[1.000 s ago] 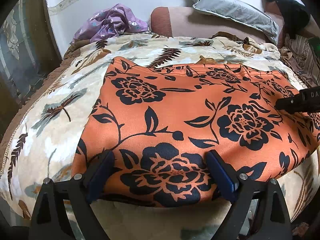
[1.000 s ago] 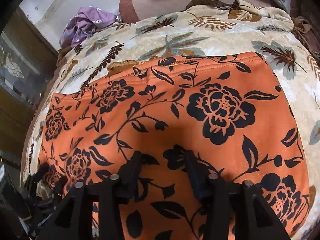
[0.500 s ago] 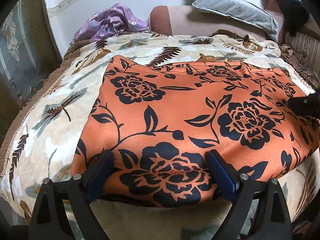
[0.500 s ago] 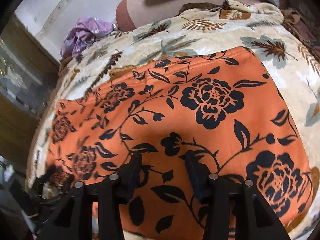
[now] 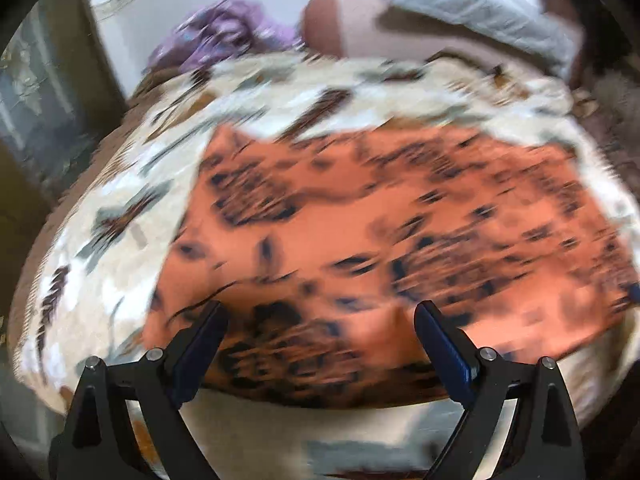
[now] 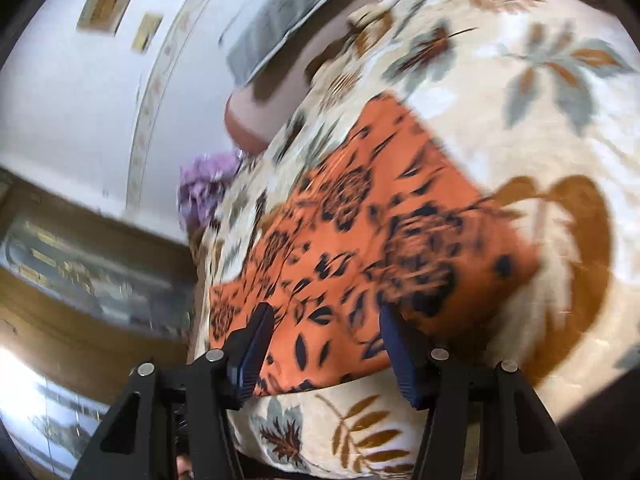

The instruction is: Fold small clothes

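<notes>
An orange garment with black flowers (image 5: 380, 232) lies flat on a cream leaf-print blanket (image 5: 120, 208) over the bed. The left wrist view is blurred; my left gripper (image 5: 320, 344) hangs open above the garment's near edge with nothing between its fingers. In the right wrist view the same garment (image 6: 360, 240) appears tilted. My right gripper (image 6: 326, 344) is over its near end. Its jaws are opening and stand apart, with no cloth pinched between the blue pads (image 6: 256, 344).
A purple bundle of cloth (image 5: 224, 40) lies at the head of the bed by the white wall. A brown bolster (image 5: 348, 28) and a grey pillow (image 5: 472, 8) rest behind the blanket. Dark wooden furniture (image 6: 92, 264) stands beside the bed.
The left gripper has lifted and pulled back, so the garment looks smaller. The right gripper has swung sideways and rolled, its jaws now wider. It has left the left wrist view.
</notes>
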